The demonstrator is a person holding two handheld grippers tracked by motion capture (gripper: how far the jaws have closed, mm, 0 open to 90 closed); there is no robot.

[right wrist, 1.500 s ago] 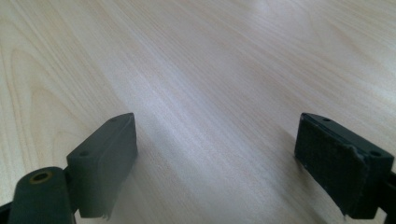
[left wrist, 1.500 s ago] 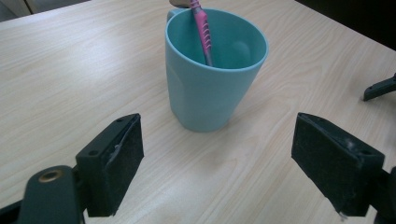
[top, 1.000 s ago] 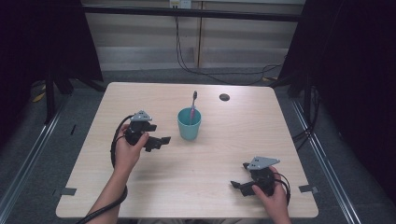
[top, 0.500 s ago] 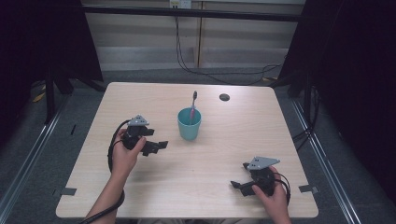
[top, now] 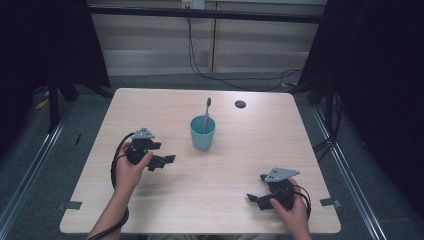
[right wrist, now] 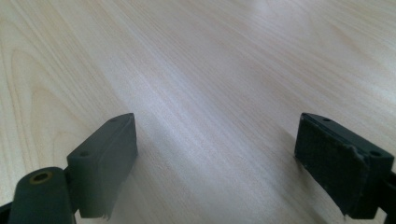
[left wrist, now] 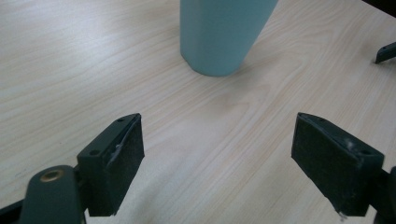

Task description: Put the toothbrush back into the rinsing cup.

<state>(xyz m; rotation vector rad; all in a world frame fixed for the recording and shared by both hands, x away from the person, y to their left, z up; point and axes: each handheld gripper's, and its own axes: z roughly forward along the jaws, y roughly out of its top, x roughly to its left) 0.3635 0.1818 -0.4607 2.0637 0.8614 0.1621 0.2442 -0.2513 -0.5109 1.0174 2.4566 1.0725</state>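
Note:
A teal cup stands upright near the middle of the wooden table, with a pink toothbrush standing in it. My left gripper is held left of the cup and points toward it, jaws wide apart with nothing between them. Its own view shows the cup a short way ahead of the open left gripper. My right gripper rests near the table's front right, open and empty, pointing left. In its own view the right gripper has only bare wood between its jaws.
A small dark round object lies on the table behind and right of the cup. Cables hang behind the far edge. Tape marks sit at the front corners. Another gripper's tip shows at the right edge of the left gripper view.
My left gripper has drawn back toward the front of the table and slightly left, away from the cup. The right gripper has stayed in place.

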